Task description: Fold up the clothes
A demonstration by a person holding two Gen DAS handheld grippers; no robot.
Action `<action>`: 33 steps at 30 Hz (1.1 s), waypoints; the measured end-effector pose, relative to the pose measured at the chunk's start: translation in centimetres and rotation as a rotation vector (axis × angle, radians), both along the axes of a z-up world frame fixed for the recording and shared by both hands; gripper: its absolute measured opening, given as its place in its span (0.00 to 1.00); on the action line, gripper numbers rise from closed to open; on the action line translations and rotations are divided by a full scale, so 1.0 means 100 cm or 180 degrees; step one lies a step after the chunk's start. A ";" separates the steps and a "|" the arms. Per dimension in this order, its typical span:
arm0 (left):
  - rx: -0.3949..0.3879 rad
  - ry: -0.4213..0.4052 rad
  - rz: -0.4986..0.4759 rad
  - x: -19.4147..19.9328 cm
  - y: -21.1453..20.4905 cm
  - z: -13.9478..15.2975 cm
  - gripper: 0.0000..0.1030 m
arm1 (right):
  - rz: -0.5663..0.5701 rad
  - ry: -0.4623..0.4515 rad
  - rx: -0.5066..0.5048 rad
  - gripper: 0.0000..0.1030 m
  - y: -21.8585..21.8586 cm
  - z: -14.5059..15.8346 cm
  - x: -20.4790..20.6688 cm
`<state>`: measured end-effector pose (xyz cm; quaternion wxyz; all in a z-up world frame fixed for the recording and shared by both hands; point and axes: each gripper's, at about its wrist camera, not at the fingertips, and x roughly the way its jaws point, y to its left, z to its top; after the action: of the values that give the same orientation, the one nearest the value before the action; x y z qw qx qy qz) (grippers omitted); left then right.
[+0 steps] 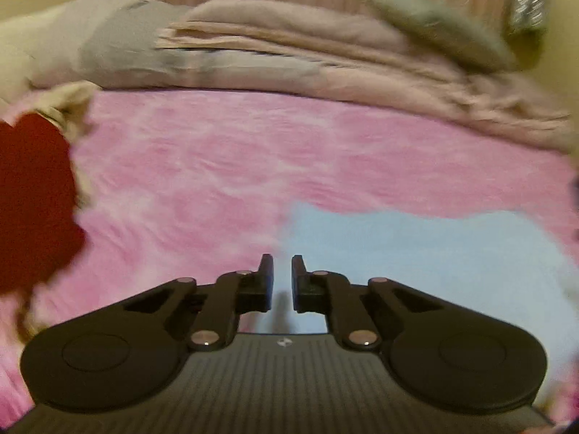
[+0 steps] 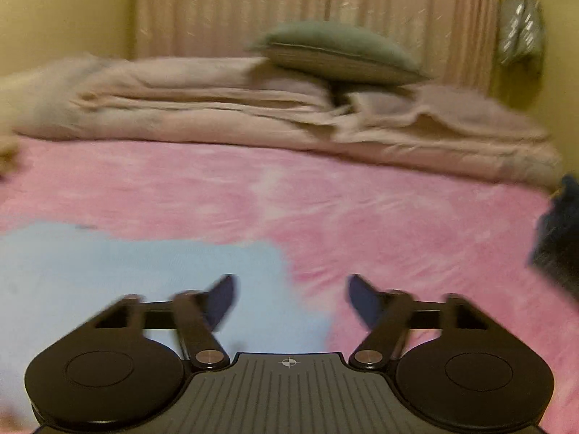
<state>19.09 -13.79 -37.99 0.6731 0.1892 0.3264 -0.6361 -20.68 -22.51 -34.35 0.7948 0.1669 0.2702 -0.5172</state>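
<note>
A light blue garment (image 1: 416, 253) lies flat on the pink bed sheet (image 1: 217, 166). My left gripper (image 1: 282, 264) hovers over the garment's left edge, its jaws nearly together with only a thin slit and nothing in it. In the right wrist view the same blue garment (image 2: 144, 271) fills the lower left. My right gripper (image 2: 291, 285) hangs above its right edge, jaws wide apart and empty. Both views are blurred.
A dark red garment (image 1: 32, 199) and a beige cloth (image 1: 72, 105) lie at the left. A dark blue garment (image 2: 557, 238) sits at the right edge. A folded beige blanket (image 2: 217, 108) and a grey-green pillow (image 2: 336, 54) lie at the back, before a curtain (image 2: 289, 7).
</note>
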 end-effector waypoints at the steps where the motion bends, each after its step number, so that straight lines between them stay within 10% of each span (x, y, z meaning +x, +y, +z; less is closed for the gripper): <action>1: 0.0018 -0.0002 -0.0092 -0.017 0.009 0.000 0.07 | 0.0113 -0.0085 0.0075 0.57 0.012 -0.002 0.007; 8: 0.0126 -0.0195 -0.0186 -0.088 0.040 -0.036 0.08 | 0.0483 -0.0005 0.0334 0.53 0.065 -0.041 0.055; 14: 0.0152 -0.0260 0.0107 -0.053 0.061 -0.043 0.03 | 0.0030 -0.0288 0.0542 0.53 0.070 -0.068 -0.012; 17: 0.0226 -0.0204 0.0291 -0.033 0.073 -0.035 0.03 | -0.0214 -0.0276 0.0542 0.36 0.074 -0.059 -0.034; 29: 0.0506 -0.0212 0.0413 -0.073 0.102 -0.026 0.11 | -0.0410 -0.0210 0.0778 0.37 0.095 -0.053 -0.021; 32: 0.0649 -0.0352 0.0523 -0.084 0.109 -0.020 0.21 | -0.0509 -0.0169 0.0838 1.00 0.109 -0.041 -0.021; 33: 0.0669 -0.0426 0.0535 -0.090 0.112 -0.015 0.22 | -0.0510 -0.0164 0.0802 1.00 0.116 -0.037 -0.019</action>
<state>10.05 -2.58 -39.52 0.7207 0.2727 0.3602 -0.5258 -22.62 -10.92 -38.08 0.7304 0.2995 0.2983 -0.5365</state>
